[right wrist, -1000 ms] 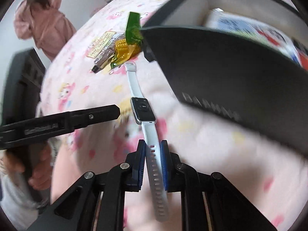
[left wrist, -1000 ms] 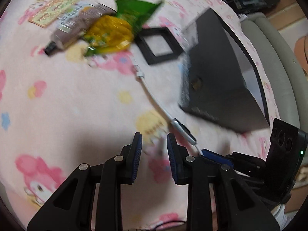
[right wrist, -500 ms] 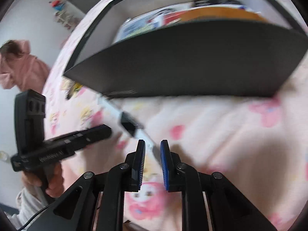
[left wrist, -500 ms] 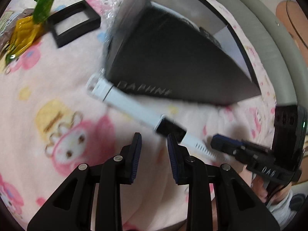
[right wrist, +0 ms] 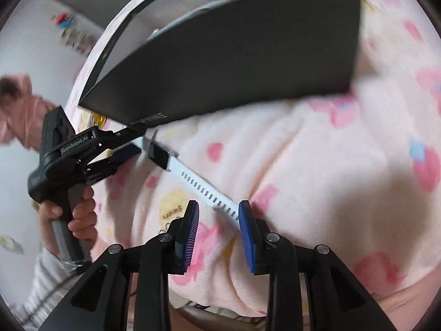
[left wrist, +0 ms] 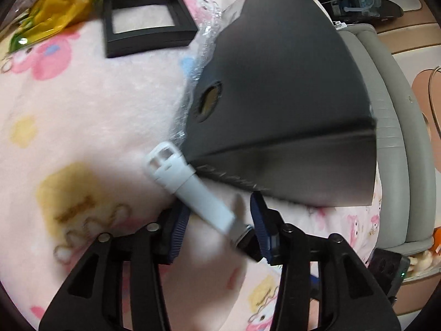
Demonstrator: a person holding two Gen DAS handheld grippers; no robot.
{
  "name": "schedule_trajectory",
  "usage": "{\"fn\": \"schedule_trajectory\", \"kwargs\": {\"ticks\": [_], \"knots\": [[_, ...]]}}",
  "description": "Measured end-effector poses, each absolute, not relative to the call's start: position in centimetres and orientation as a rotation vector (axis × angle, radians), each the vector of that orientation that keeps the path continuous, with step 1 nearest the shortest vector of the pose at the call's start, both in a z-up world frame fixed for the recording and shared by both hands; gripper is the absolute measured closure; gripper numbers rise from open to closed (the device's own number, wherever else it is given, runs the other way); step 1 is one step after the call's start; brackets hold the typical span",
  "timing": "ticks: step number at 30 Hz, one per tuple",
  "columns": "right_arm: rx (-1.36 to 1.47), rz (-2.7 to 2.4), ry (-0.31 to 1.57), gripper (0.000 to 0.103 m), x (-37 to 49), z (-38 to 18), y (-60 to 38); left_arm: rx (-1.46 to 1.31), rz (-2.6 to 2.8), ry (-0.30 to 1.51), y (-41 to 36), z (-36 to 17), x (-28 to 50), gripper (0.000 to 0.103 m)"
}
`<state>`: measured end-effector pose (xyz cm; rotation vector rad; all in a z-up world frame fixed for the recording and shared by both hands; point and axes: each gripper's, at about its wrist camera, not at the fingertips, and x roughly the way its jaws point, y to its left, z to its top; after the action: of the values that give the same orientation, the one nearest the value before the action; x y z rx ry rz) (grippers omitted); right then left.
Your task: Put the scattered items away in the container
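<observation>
A white-strapped watch (right wrist: 204, 186) stretches across the pink blanket in front of the black box (right wrist: 234, 55), its dark face (right wrist: 158, 155) toward the box. My right gripper (right wrist: 219, 207) is opening; the strap's holed end rests against one pad (right wrist: 245, 229) with the other pad clear of it. My left gripper (left wrist: 220, 207) is closing around the buckle half of the strap (left wrist: 198, 198), and gaps show on both sides. The buckle (left wrist: 166, 161) lies at the box's corner (left wrist: 275, 96). In the right wrist view my left gripper (right wrist: 140, 140) straddles the strap beside the face.
A black square frame (left wrist: 148, 19) and a yellow-green snack packet (left wrist: 52, 13) lie on the blanket (left wrist: 82, 110) beyond the box. A grey cushioned edge (left wrist: 397, 138) runs along the right. A hand (right wrist: 80, 215) holds the left gripper's handle.
My right gripper dragged the watch toward the box's front wall, then opened off the strap. My left gripper moved in over the watch, so the strap now runs between its jaws.
</observation>
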<state>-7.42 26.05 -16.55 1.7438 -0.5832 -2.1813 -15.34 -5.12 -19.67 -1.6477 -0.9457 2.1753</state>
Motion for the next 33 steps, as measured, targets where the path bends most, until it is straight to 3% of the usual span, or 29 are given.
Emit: {"fn": "schedule_trajectory", "kwargs": {"ticks": [2, 3, 10, 13, 18, 26, 27, 29, 33], "knots": [[1.738, -2.168, -0.606, 0.077, -7.4, -16.9, 26.2, -1.691, 2.216, -0.891, -4.8, -19.3, -15.1, 0.095], [1.728, -2.165, -0.598, 0.077, -7.5, -16.8, 26.1, -1.701, 2.23, -0.885, -4.9, -19.1, -14.7, 0.097], [1.659, -2.241, -0.601, 0.077, -7.9, -15.4, 25.3, -1.709, 2.31, -0.936, -7.3, -17.0, -8.4, 0.098], [1.593, -2.143, -0.711, 0.077, -7.7, -15.3, 25.2, -1.722, 2.255, -0.988, -8.3, -17.7, -6.7, 0.091], [1.655, -1.903, -0.791, 0.076, -7.9, -17.7, 23.6, -1.704, 2.236, -0.972, -8.7, -18.1, -6.9, 0.083], [1.682, -1.998, -0.92, 0.076, -9.4, -21.1, 23.7, -1.706, 2.241, -0.942, -7.4, -18.8, -7.3, 0.084], [1.661, -2.023, -0.895, 0.077, -9.6, -20.8, 23.5, -1.7, 2.245, -0.923, -7.0, -18.7, -7.4, 0.089], [1.634, -2.074, -0.818, 0.094, -9.8, -19.8, 23.1, -1.68, 2.261, -0.867, -6.7, -17.7, -7.4, 0.096], [1.531, -2.147, -0.713, 0.099, -9.6, -16.9, 22.5, -1.583, 2.275, -0.801, -5.3, -14.4, -7.7, 0.097]]}}
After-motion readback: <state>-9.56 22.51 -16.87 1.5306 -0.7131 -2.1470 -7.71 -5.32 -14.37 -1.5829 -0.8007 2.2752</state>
